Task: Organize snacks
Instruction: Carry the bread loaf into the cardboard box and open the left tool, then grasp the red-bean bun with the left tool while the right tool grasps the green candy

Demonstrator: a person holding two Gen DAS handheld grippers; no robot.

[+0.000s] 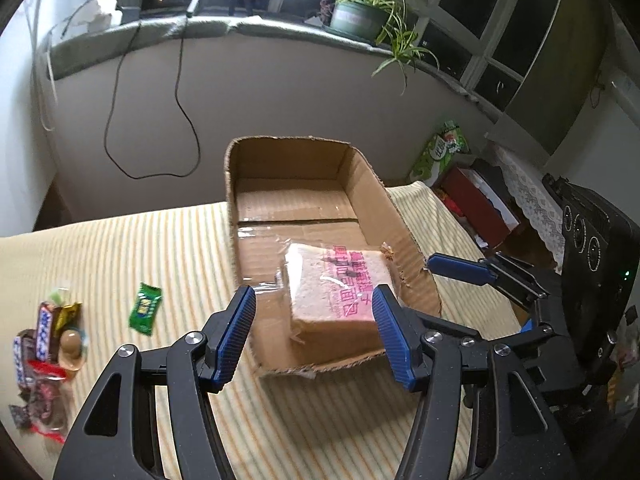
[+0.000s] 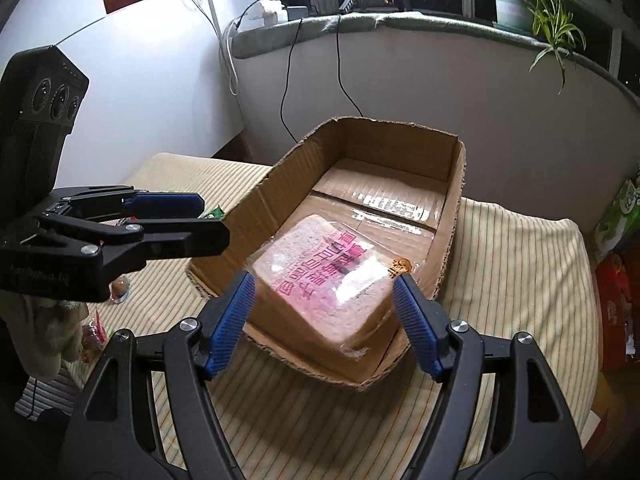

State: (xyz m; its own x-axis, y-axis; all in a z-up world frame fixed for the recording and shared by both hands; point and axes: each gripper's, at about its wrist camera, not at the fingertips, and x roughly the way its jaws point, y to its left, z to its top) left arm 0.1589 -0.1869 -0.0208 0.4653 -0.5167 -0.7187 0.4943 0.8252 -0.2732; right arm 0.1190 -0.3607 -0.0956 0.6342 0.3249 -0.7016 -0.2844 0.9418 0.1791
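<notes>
A wrapped bread pack with pink print point(image 1: 340, 292) point(image 2: 324, 280) lies tilted in the near end of an open cardboard box point(image 1: 360, 184) point(image 2: 280, 184) on a striped cloth. My left gripper point(image 1: 316, 320) is open just above the box's near rim, its blue fingers either side of the bread without touching it. My right gripper point(image 2: 324, 308) is open too, its fingers flanking the bread. A green candy packet point(image 1: 145, 307) and a pile of wrapped snacks point(image 1: 46, 344) lie left of the box. The right gripper shows in the left wrist view point(image 1: 464, 272), and the left one in the right wrist view point(image 2: 180, 220).
The striped cloth point(image 1: 320, 420) covers the table. A windowsill with a potted plant point(image 1: 360, 16) and cables runs behind. A green bag point(image 1: 440, 152) and a red box point(image 1: 480, 204) sit off the table's right side.
</notes>
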